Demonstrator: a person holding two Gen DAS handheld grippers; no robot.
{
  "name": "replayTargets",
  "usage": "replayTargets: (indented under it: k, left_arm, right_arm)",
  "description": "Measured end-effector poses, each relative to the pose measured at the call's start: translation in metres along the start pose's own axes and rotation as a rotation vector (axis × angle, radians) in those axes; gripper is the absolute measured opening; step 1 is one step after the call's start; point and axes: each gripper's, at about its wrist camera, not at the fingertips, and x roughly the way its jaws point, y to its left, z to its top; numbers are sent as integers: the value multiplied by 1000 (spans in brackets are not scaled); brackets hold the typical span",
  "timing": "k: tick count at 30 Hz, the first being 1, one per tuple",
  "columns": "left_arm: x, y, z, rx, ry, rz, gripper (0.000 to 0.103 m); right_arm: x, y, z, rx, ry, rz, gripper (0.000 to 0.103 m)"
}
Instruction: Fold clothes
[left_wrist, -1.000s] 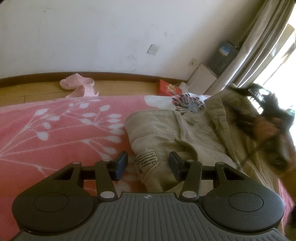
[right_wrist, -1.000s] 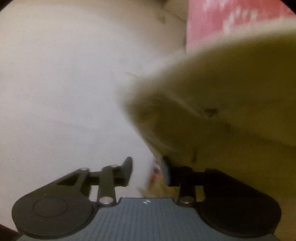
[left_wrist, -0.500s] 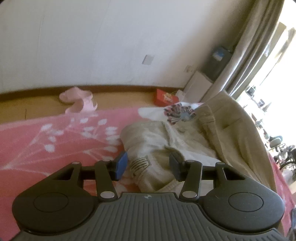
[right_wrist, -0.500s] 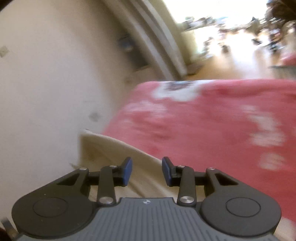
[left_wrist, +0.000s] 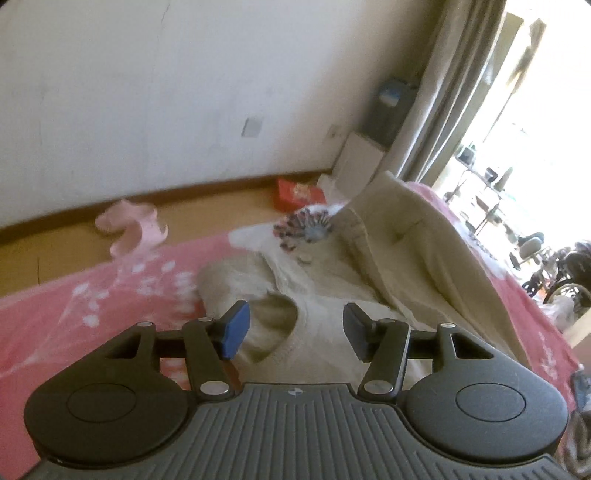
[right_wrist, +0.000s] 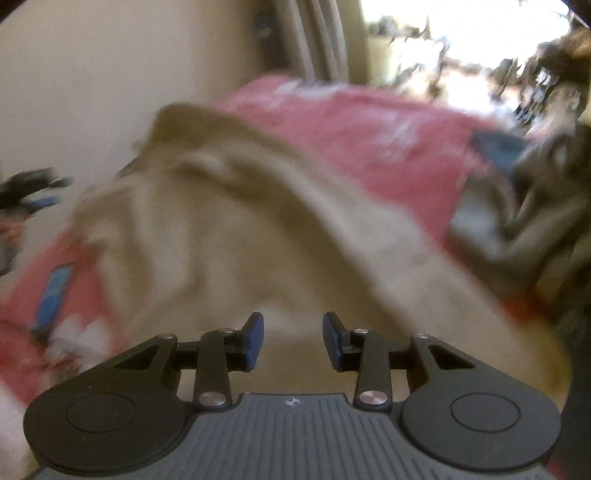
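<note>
Beige trousers (left_wrist: 406, 258) lie crumpled on the pink flowered blanket (left_wrist: 92, 314), waistband toward me. My left gripper (left_wrist: 295, 328) hovers above the waistband; its jaws are opening, and no cloth is pinched between the blue pads (left_wrist: 236, 328). The right wrist view is blurred by motion. There my right gripper (right_wrist: 293, 339) stands open over a broad fold of the beige trousers (right_wrist: 240, 229), with nothing between its fingers. The blanket (right_wrist: 351, 122) shows beyond the cloth.
Pink slippers (left_wrist: 129, 225) and a red box (left_wrist: 299, 194) lie on the wooden floor past the bed. A white cabinet (left_wrist: 362, 162) and curtain (left_wrist: 443, 92) stand by the bright window. A dark grey garment (right_wrist: 517, 214) is heaped at the right; a blue object (right_wrist: 53, 288) lies at the left.
My left gripper has risen off the trousers and its jaws have widened. The right gripper has swung fast from facing the wall to looking over the bed; cloth no longer hangs at its fingers.
</note>
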Motion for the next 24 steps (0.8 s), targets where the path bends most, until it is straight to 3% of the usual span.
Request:
replayTargets:
  k: [2, 4, 6, 8, 12, 15, 19, 20, 23, 24]
  left_arm:
    - [0, -1, -5, -14, 27, -9, 56]
    - [-1, -8, -14, -3, 60, -34, 56]
    - [-1, -21, -28, 39, 99, -94, 56]
    - [2, -45, -45, 128, 172, -184, 56]
    - [5, -106, -92, 384, 355, -384, 56]
    - [2, -139, -125, 502, 453, -499, 56]
    - [-5, -172, -157, 597, 526, -593, 56]
    - [-6, -177, -163, 621, 535, -605, 56]
    - [-9, -185, -176, 675, 552, -631, 57]
    - [-8, -185, -179, 680, 554, -628, 57]
  right_arm:
    - [-19, -7, -29, 104, 36, 77, 38]
    - [-35, -20, -56, 259, 38, 83, 39]
    - [-46, -44, -92, 504, 11, 54, 39]
    - [-50, -70, -125, 732, -20, 22, 39]
    - [-24, -101, -154, 957, -69, -24, 39]
    - [-3, -103, -129, 945, -125, 27, 39]
    - [-9, -73, -53, 735, -321, 308, 39]
    - [-14, -63, -38, 675, -349, 330, 39]
    - [-24, -55, -34, 606, -369, 253, 41]
    - [-26, -62, -45, 648, -363, 228, 42]
